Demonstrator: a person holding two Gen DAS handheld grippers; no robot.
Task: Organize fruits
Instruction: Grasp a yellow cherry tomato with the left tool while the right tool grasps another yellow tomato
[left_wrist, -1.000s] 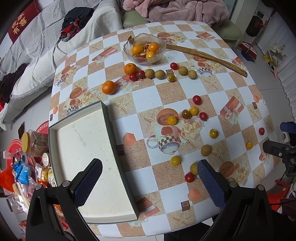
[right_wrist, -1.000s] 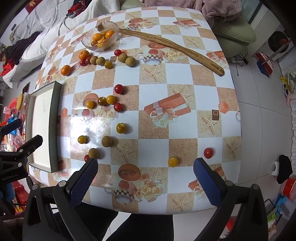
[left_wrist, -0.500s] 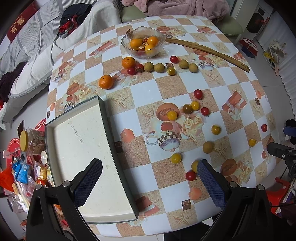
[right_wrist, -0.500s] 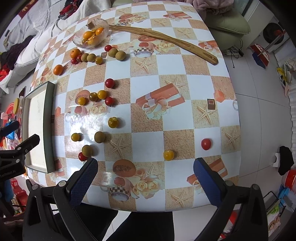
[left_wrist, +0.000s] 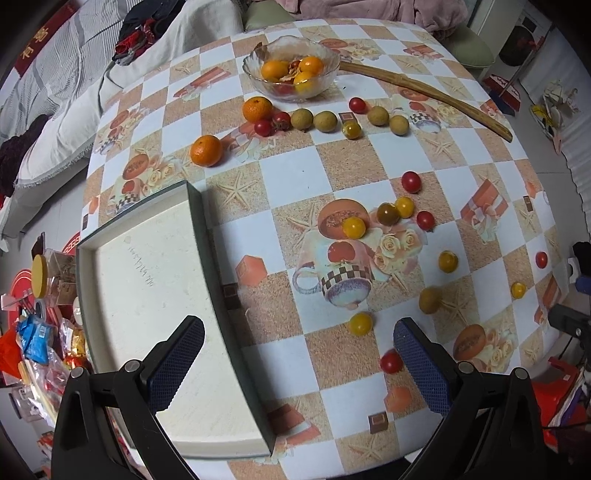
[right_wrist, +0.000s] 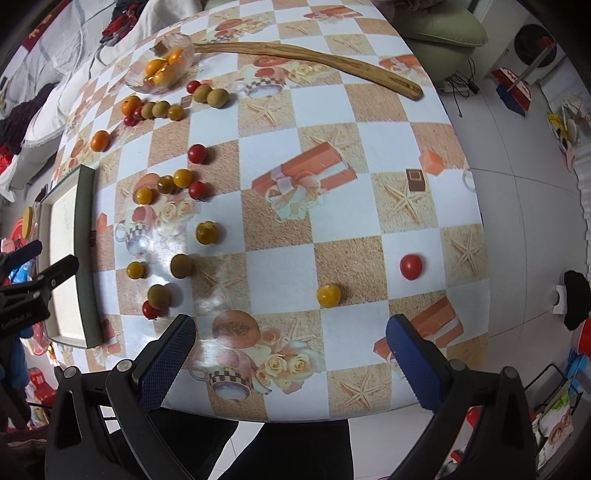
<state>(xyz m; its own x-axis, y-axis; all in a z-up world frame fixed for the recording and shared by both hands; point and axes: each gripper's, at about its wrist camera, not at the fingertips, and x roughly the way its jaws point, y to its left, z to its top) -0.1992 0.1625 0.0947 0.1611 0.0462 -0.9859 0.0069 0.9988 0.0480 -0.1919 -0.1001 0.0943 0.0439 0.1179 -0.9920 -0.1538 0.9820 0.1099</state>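
Many small fruits lie loose on the checked table: red tomatoes such as one (left_wrist: 390, 362) by my left gripper, yellow ones (left_wrist: 360, 323), brown-green longans (left_wrist: 429, 300), and two oranges (left_wrist: 206, 150). An empty tray (left_wrist: 147, 295) with a dark rim sits at the table's left; it also shows in the right wrist view (right_wrist: 83, 254). A glass bowl (left_wrist: 291, 72) holds oranges at the far side. My left gripper (left_wrist: 295, 363) is open and empty above the tray's right rim. My right gripper (right_wrist: 291, 356) is open and empty over the near table edge, near a yellow fruit (right_wrist: 328, 294) and a red tomato (right_wrist: 410, 266).
A long wooden stick (left_wrist: 424, 96) lies across the far right of the table. A sofa with clothes (left_wrist: 74, 74) stands behind. Clutter lies on the floor left of the tray (left_wrist: 33, 332). The table edge drops to tiled floor on the right (right_wrist: 517, 221).
Both grippers have moved forward and lower over the table, so the fruits look nearer. Both stay open and empty.
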